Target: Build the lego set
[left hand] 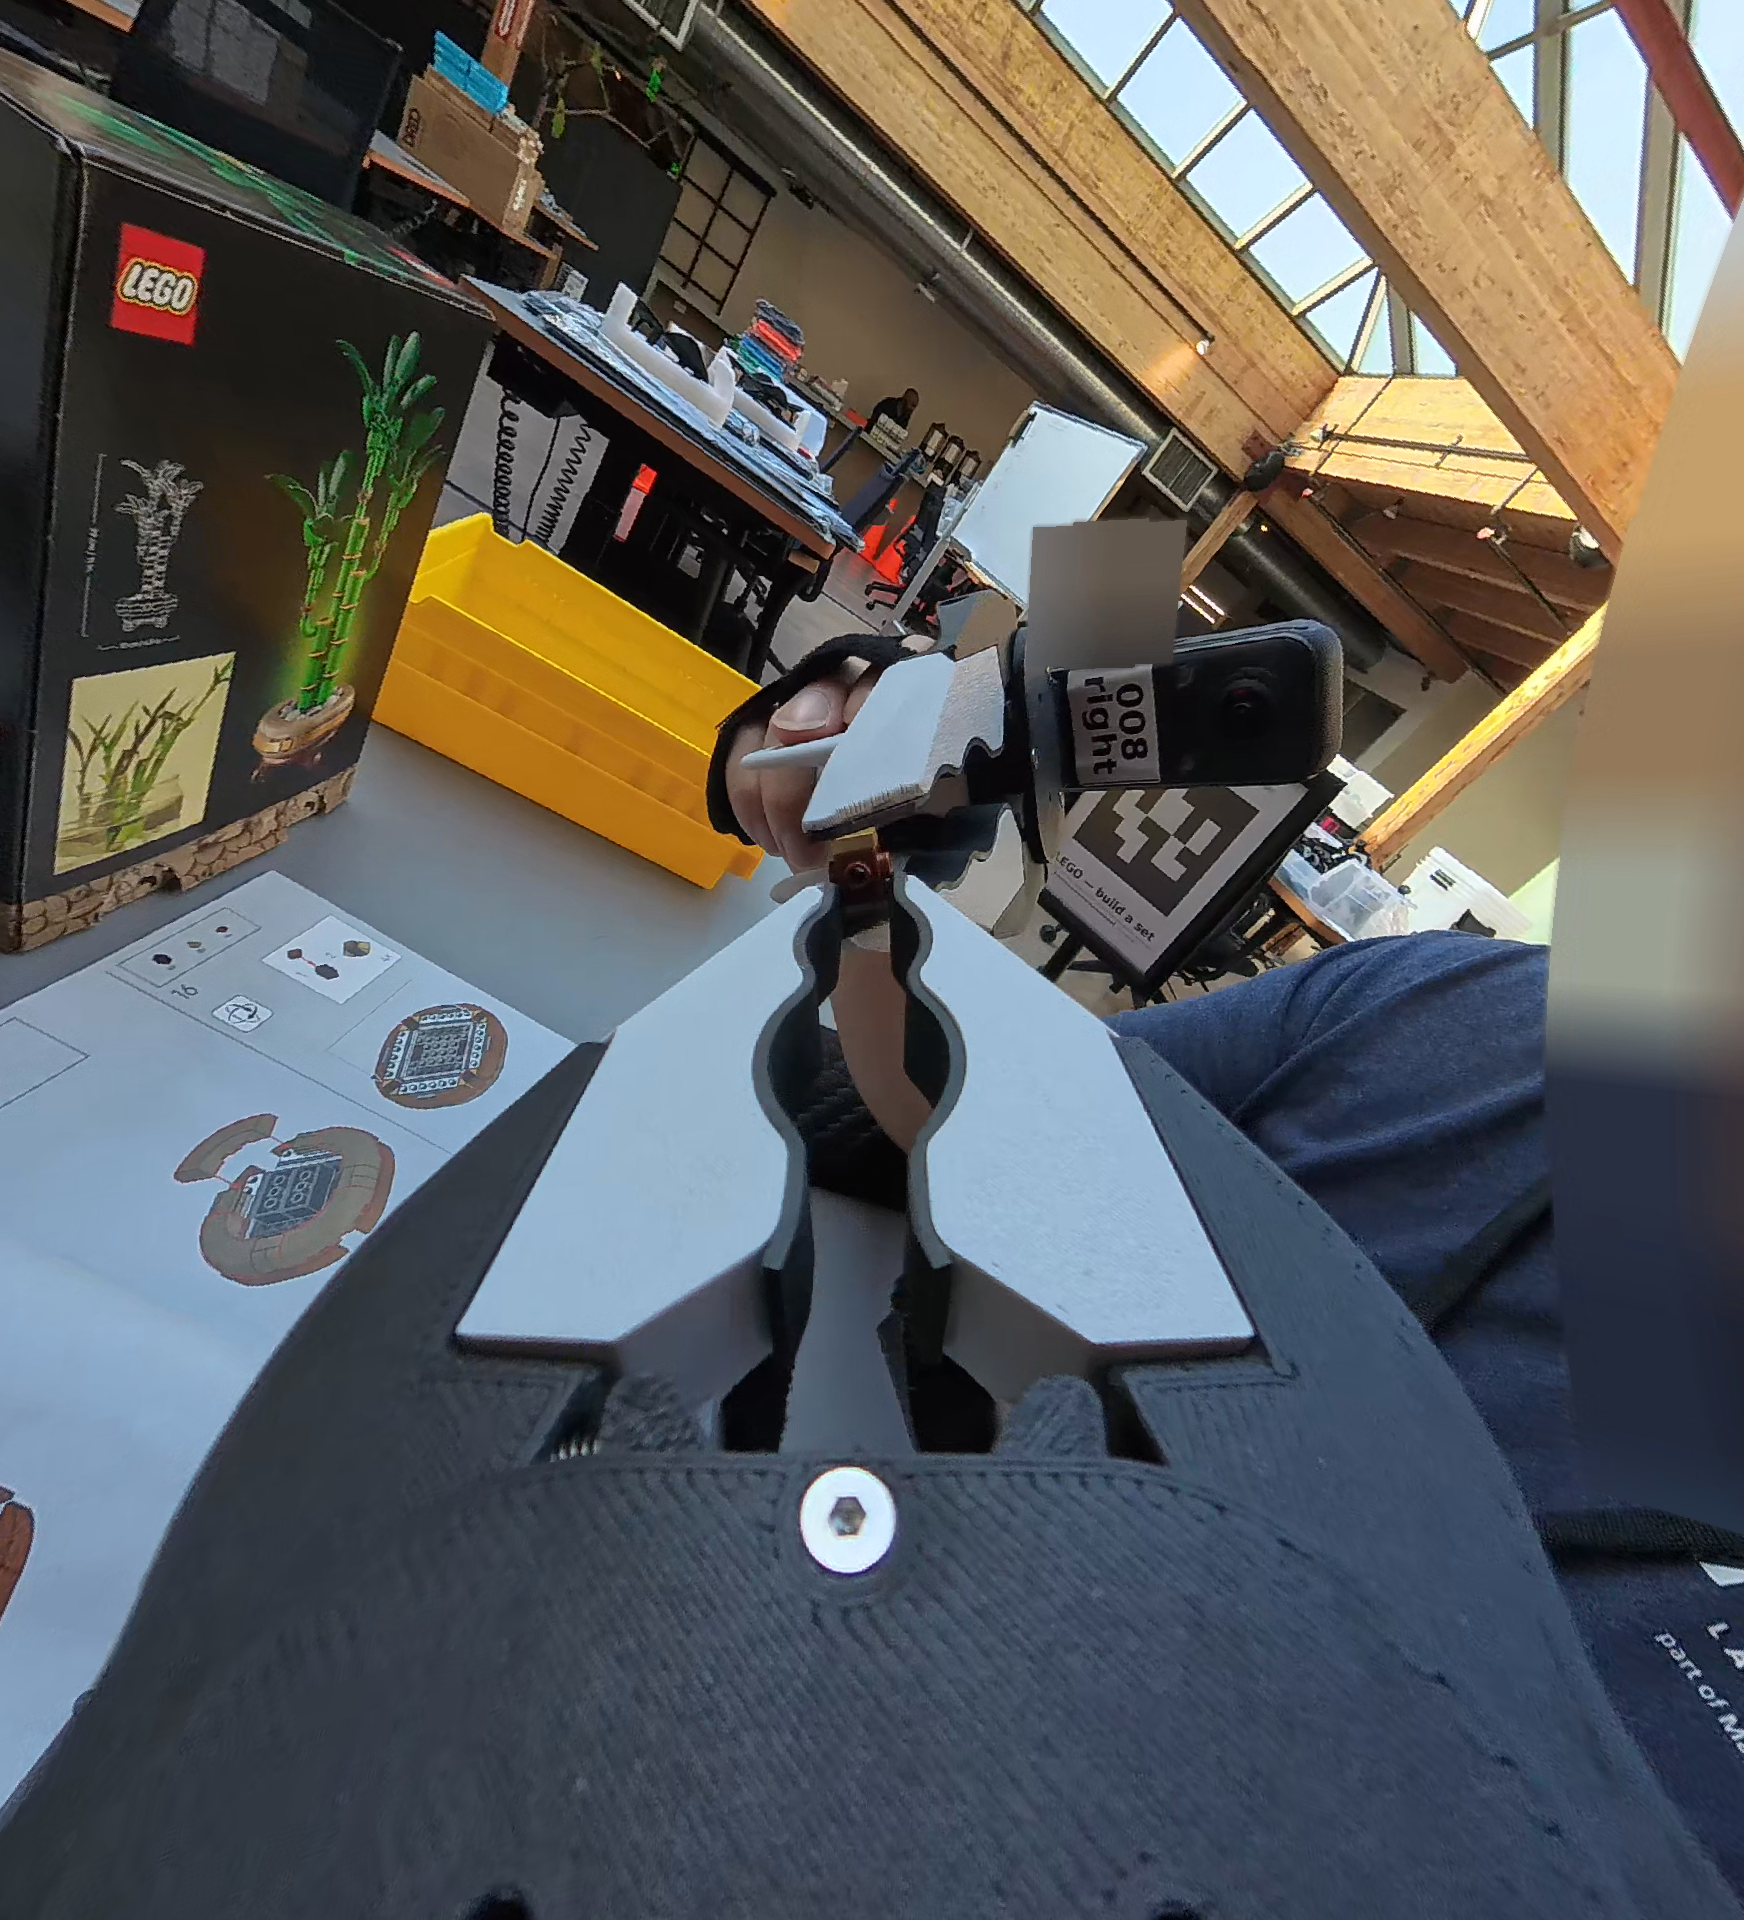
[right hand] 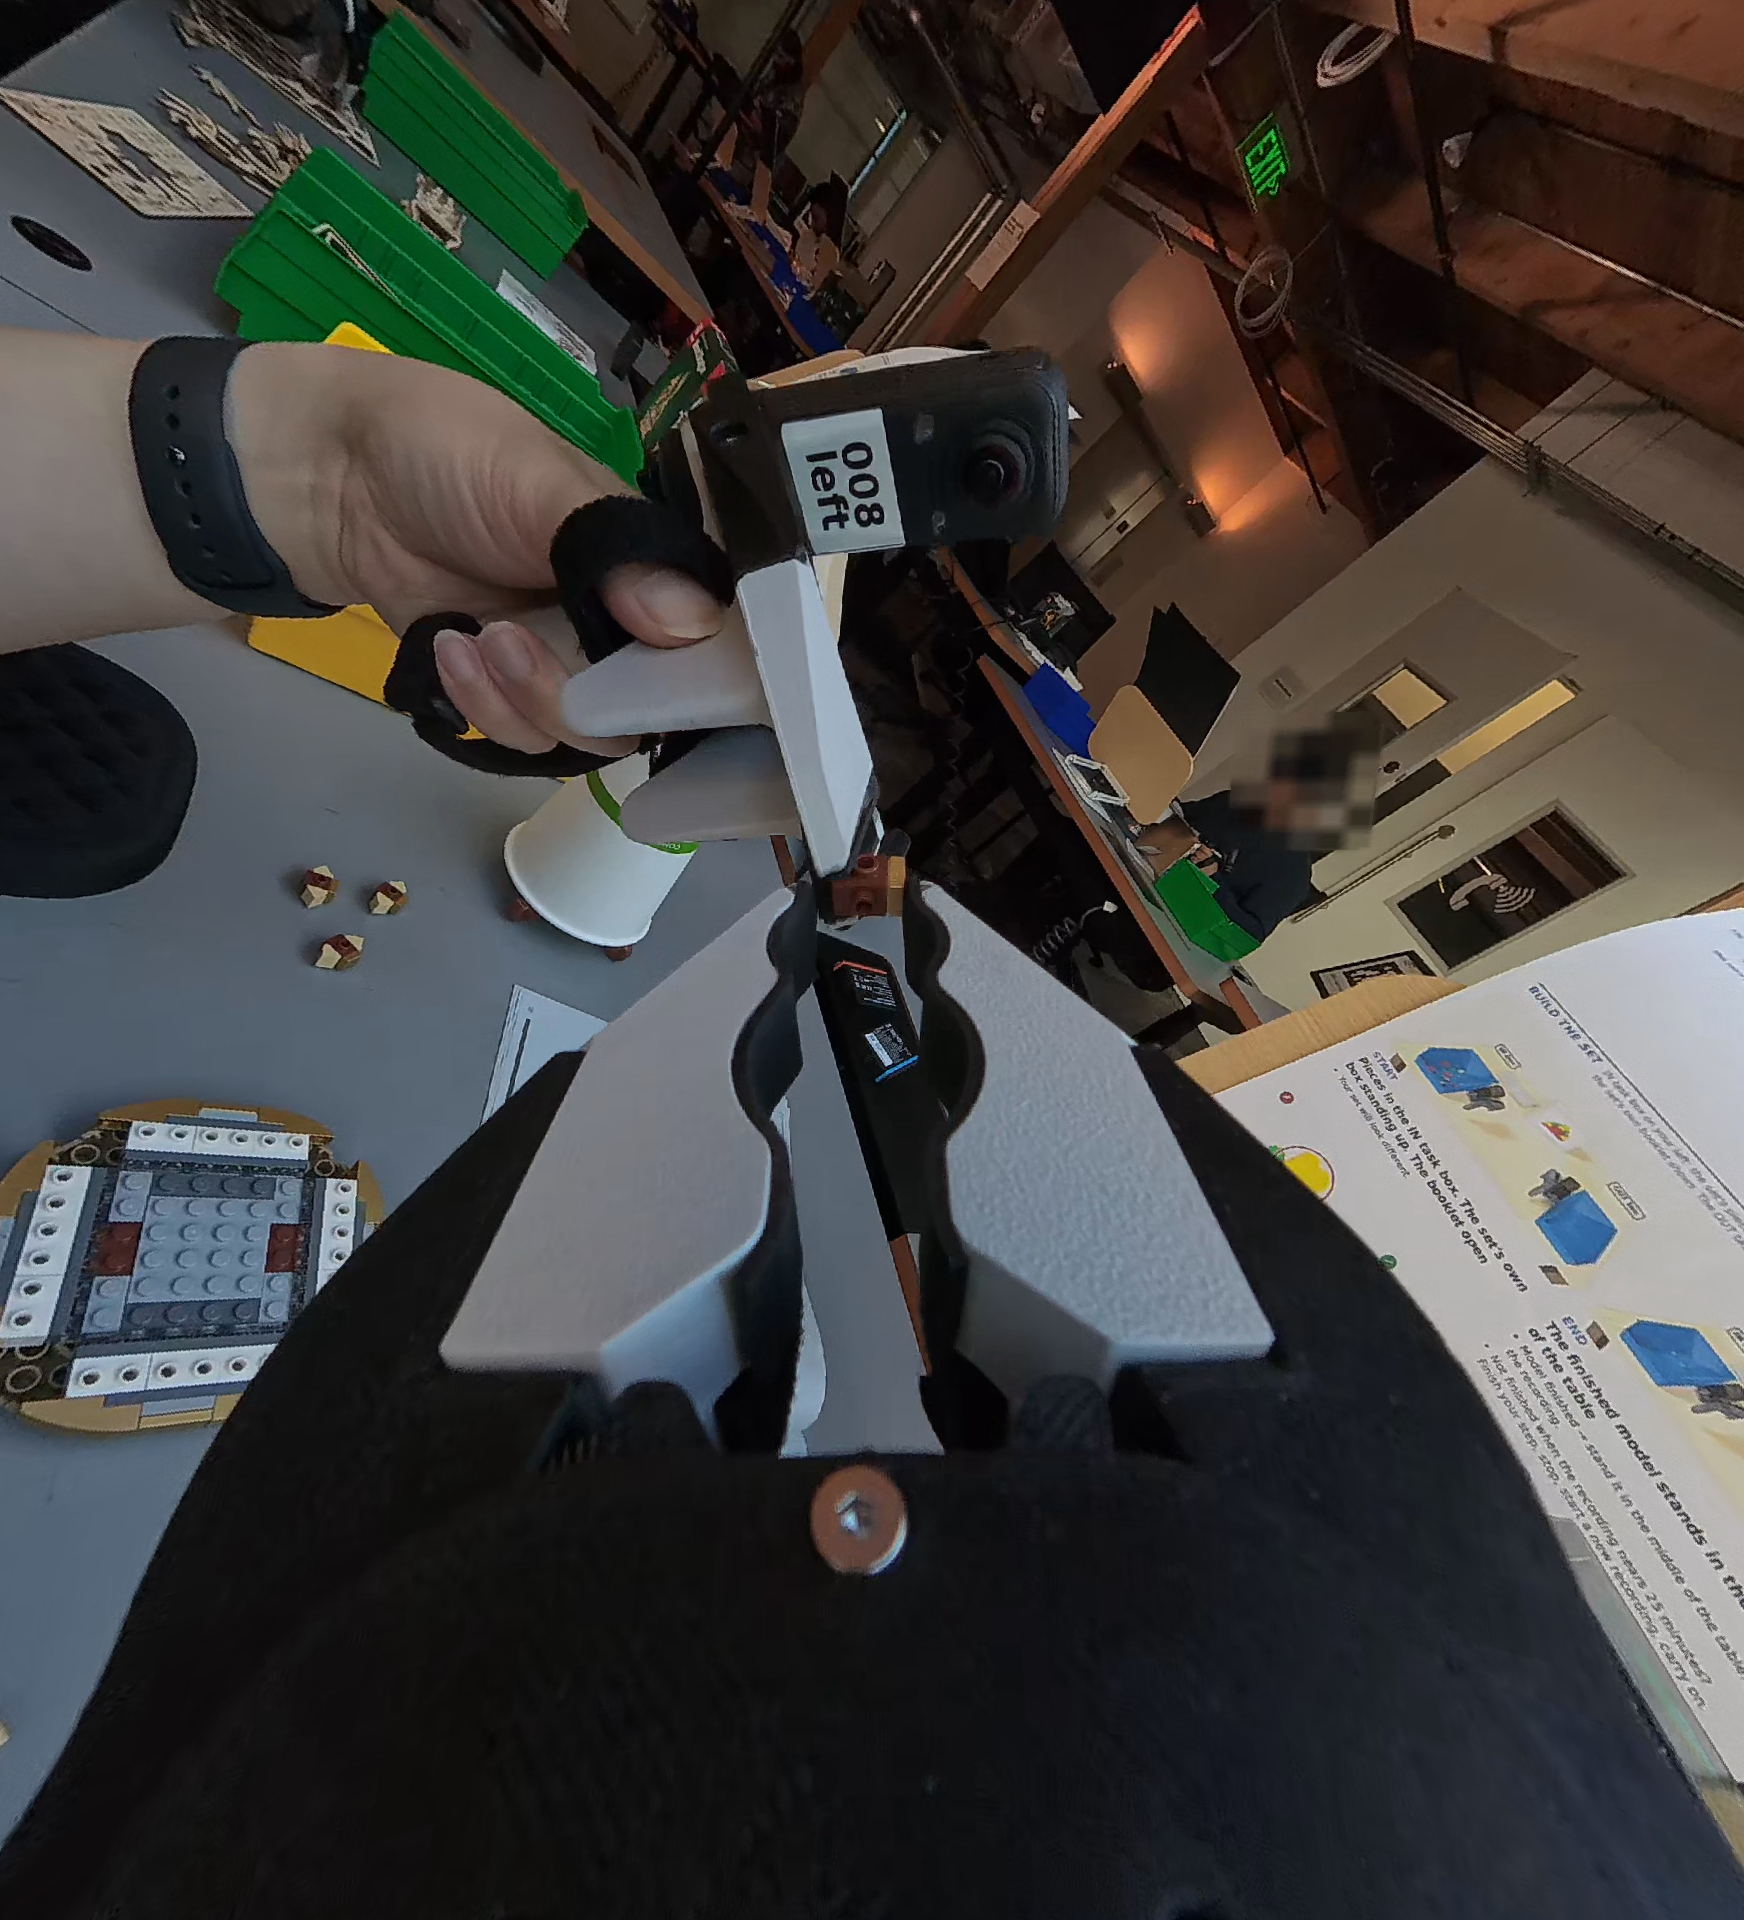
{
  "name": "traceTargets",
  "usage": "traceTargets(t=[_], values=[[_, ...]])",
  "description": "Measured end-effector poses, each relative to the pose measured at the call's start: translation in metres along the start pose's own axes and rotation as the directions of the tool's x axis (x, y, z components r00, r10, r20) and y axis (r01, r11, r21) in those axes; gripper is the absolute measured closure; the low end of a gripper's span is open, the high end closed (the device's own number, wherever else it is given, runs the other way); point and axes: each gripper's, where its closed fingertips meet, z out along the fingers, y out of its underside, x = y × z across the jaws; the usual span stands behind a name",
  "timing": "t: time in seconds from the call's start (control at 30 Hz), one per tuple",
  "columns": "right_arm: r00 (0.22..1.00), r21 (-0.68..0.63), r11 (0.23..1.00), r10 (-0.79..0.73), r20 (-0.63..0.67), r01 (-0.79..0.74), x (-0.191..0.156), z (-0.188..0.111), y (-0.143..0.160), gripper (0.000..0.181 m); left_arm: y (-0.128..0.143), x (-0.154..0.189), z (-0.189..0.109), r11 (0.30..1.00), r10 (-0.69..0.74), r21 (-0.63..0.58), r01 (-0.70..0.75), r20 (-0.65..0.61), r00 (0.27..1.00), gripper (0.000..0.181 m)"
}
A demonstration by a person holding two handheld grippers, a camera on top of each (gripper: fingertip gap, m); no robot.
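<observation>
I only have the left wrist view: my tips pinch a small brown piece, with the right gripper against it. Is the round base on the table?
Observer: Yes. The base lies flat on the table, studs up, apart from both grippers.
Operator: Any loose bits near it?
Observer: Three tan-and-brown bits lie beyond it, near a paper cup.
Operator: Does the right gripper grip my piece too?
Observer: Yes. The right gripper is shut on the piece, which has a tan part too, and the left gripper meets it from above.
</observation>
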Motion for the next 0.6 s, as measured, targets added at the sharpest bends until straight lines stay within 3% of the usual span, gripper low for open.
traceTargets(t=[0.6], values=[[1.000,0.065,0.998,0.020,-0.005,-0.020,0.004,-0.008,-0.012,0.165,-0.002,0.006,-0.003,1.000,0.002,0.000,-0.002,-0.014,1.000,0.175]])
